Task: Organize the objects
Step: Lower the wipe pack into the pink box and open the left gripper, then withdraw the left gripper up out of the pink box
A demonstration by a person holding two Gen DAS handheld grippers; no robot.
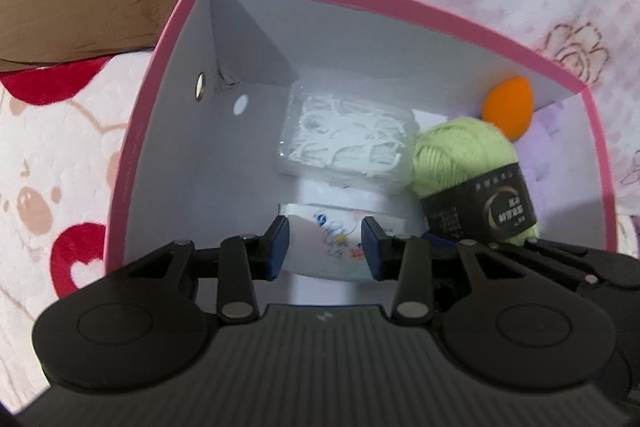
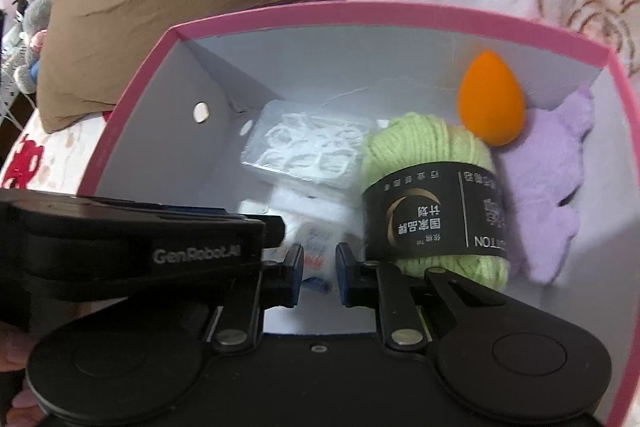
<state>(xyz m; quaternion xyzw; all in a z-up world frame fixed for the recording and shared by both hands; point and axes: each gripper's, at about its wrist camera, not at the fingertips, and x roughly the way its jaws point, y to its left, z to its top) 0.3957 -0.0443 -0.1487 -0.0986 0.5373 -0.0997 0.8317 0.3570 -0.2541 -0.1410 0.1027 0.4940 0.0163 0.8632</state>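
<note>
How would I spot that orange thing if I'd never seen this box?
Look inside the pink box, toward its far right corner. The orange sponge leans against the back wall, behind the green yarn and beside a purple cloth. It alone is smooth and teardrop-shaped.

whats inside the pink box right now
Inside the pink box: floss-pick case, green yarn, orange sponge, purple cloth, tissue pack. What lies under them is hidden.

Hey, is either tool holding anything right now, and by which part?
Right tool: nothing, jaws apart. Left tool straddles the white printed packet in the pink box; an actual grip cannot be told.
</note>
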